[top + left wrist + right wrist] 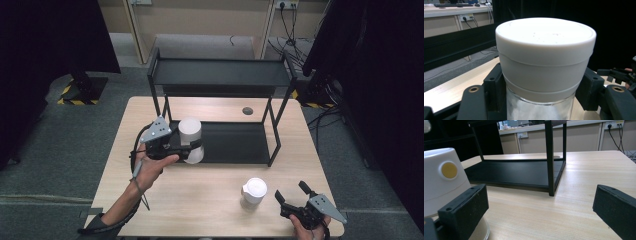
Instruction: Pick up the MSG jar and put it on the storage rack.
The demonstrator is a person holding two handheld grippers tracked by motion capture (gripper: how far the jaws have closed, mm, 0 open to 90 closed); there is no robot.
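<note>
My left gripper is shut on a clear jar with a wide white lid, held above the left front corner of the black shelf's lower tray. In the left gripper view the jar sits between both jaws, its glass body squeezed at the sides. A second white container with a yellow dot stands on the table near the front. My right gripper rests open just to the right of it, nothing between its fingers.
A black two-level shelf stands at the back half of the wooden table. A round cable hole lies behind its lower tray. Dark curtains and cables surround the table.
</note>
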